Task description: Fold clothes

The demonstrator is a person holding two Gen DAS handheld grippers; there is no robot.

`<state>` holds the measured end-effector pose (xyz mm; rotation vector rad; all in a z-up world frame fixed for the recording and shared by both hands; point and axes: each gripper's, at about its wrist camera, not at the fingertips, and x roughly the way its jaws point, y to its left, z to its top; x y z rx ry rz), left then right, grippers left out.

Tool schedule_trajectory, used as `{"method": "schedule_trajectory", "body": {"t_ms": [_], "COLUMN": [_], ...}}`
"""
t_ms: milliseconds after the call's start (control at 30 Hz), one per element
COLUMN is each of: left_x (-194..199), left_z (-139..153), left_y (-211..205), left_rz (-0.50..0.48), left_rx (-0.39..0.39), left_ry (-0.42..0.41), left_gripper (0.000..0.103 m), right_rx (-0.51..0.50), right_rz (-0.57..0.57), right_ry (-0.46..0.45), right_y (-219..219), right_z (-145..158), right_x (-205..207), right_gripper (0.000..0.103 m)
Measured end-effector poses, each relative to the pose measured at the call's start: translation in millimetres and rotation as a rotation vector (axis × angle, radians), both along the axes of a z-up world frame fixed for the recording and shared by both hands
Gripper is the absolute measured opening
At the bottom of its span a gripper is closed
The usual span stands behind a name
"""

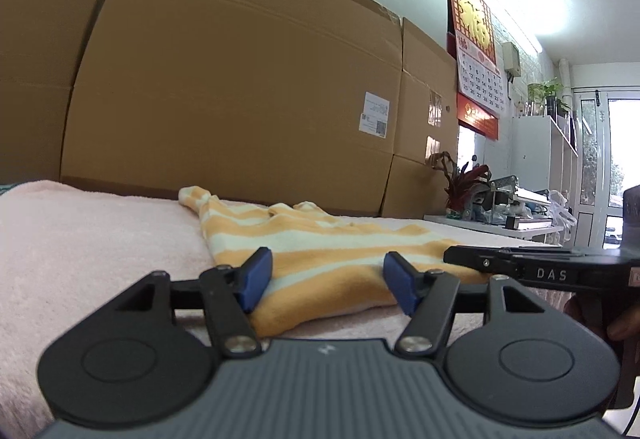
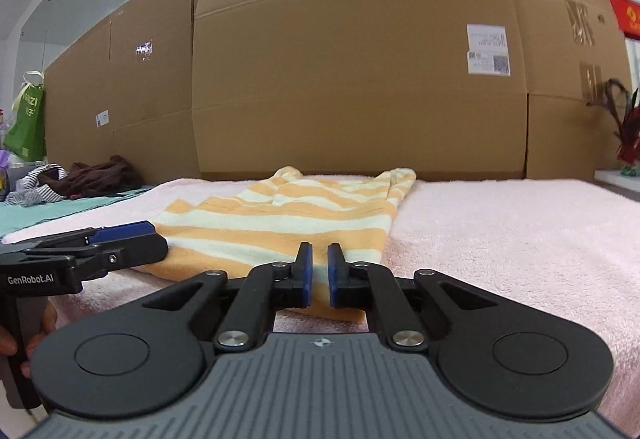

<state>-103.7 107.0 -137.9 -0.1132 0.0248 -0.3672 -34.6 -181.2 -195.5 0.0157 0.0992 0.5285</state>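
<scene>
An orange-and-white striped garment (image 1: 320,235) (image 2: 288,211) lies flat on a pink towel (image 1: 100,239) (image 2: 500,231). Its near hem faces both grippers. My left gripper (image 1: 326,279) is open, its blue pads standing on either side of the hem's left corner without pressing it. In the right wrist view the left gripper (image 2: 154,235) shows side-on at the garment's left edge. My right gripper (image 2: 319,271) is shut, its blue pads pinched on the hem near the right corner. Seen from the left wrist, the right gripper (image 1: 450,259) lies low at the garment's right edge.
Tall cardboard boxes (image 1: 240,99) (image 2: 360,79) wall off the far side of the towel. A pile of other clothes (image 2: 88,175) lies on a green cloth at far left, beside a green bag (image 2: 26,123). A red-leaved plant (image 1: 466,183) and white shelves (image 1: 540,151) stand at right.
</scene>
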Motion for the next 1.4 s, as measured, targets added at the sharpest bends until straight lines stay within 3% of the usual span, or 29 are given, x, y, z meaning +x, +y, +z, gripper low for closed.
{"method": "schedule_trajectory", "body": {"t_ms": [67, 200, 267, 367, 433, 500, 633, 700, 767, 833, 867, 967, 1100, 1167, 1300, 1400], "left_x": [-5, -6, -6, -5, -4, -7, -5, 8, 32, 60, 68, 93, 98, 97, 100, 102], "left_z": [-2, -6, -6, 1, 8, 22, 53, 65, 70, 72, 72, 73, 70, 69, 70, 69], "left_y": [-4, -22, -30, -28, -30, -34, -35, -32, -25, -24, -26, -30, -23, -28, -41, -38], "left_rz": [-0.005, 0.006, 0.022, 0.019, 0.023, 0.031, 0.076, 0.113, 0.159, 0.208, 0.219, 0.249, 0.265, 0.278, 0.308, 0.308], "left_rx": [0.017, 0.133, 0.168, 0.126, 0.153, 0.180, 0.179, 0.155, 0.095, 0.073, 0.082, 0.109, 0.055, 0.085, 0.181, 0.163], "left_ry": [-0.016, -0.053, -0.056, -0.017, 0.014, 0.020, 0.003, 0.028, 0.111, 0.227, 0.268, 0.390, 0.434, 0.432, 0.433, 0.445], "left_gripper": [0.079, 0.095, 0.098, 0.098, 0.097, 0.084, 0.079, 0.060, 0.044, 0.031, 0.026, 0.030, 0.038, 0.039, 0.045, 0.050], "right_rx": [-0.007, -0.005, -0.003, 0.000, 0.002, 0.003, 0.011, 0.070, 0.103, 0.032, 0.018, 0.038, 0.037, 0.066, 0.023, -0.001], "right_rz": [-0.009, -0.001, 0.004, 0.011, 0.016, 0.021, 0.074, 0.095, 0.117, 0.147, 0.138, 0.098, 0.121, 0.139, 0.174, 0.162], "right_ry": [-0.041, -0.048, -0.051, -0.054, -0.056, -0.058, -0.031, -0.035, -0.045, -0.007, 0.035, 0.194, 0.164, 0.173, 0.166, 0.145], "right_y": [3, 2, 1, 0, -1, -2, -9, -14, -15, -1, 4, 10, 7, -1, -3, 1], "right_z": [-5, -5, -5, -5, -5, -4, 4, 15, 27, 38, 39, 35, 27, 25, 26, 26], "right_x": [-4, -4, -4, -4, -3, -3, 0, 2, 7, 21, 29, 51, 51, 53, 57, 57], "right_gripper": [0.005, 0.006, 0.006, 0.008, 0.008, 0.008, 0.009, 0.013, 0.024, 0.044, 0.045, 0.045, 0.044, 0.038, 0.037, 0.037]}}
